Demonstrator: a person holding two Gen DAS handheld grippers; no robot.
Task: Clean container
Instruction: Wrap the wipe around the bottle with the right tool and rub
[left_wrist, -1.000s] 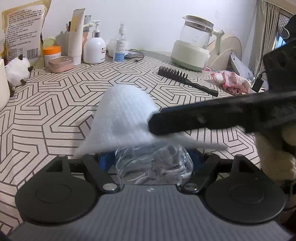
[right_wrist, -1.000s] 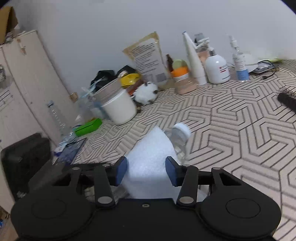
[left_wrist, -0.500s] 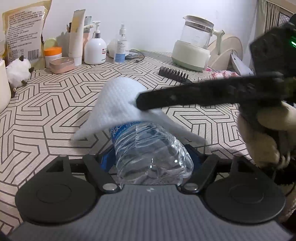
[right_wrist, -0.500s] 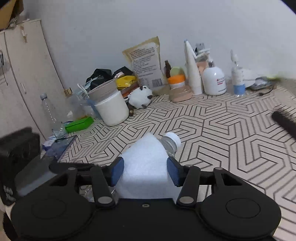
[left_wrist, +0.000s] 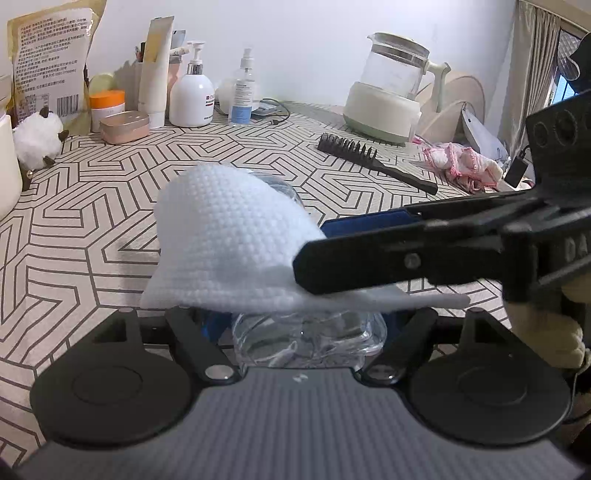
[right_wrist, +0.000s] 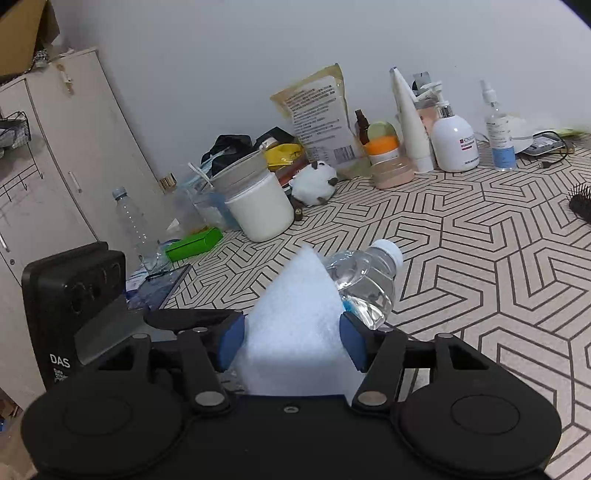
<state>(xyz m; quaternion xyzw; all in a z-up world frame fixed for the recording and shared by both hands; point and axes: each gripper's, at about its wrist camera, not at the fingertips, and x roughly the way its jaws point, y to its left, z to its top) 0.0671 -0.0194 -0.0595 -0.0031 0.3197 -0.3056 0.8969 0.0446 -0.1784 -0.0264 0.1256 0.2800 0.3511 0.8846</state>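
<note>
A clear plastic bottle (left_wrist: 306, 336) with a white cap (right_wrist: 388, 251) lies tilted above the patterned table. My left gripper (left_wrist: 303, 328) is shut on its base end. A white textured wipe (left_wrist: 229, 236) drapes over the bottle's body and hides most of it. My right gripper (right_wrist: 291, 343) reaches in from the right in the left wrist view (left_wrist: 312, 245). Its jaws are opening, with the wipe (right_wrist: 295, 317) and the bottle (right_wrist: 365, 280) between them. Both blue pads still rest against the wipe.
A black comb (left_wrist: 369, 158), a glass kettle (left_wrist: 388, 99) and a pink cloth (left_wrist: 461, 166) lie at the far right. A white tub (right_wrist: 258, 206), a green box (right_wrist: 192, 243), a second empty bottle (right_wrist: 129, 218) and toiletries line the wall.
The right gripper slid the wipe toward the cap, baring the bottle's body, then drew it back over the body. Its pads now stand wider apart. The left gripper has kept still.
</note>
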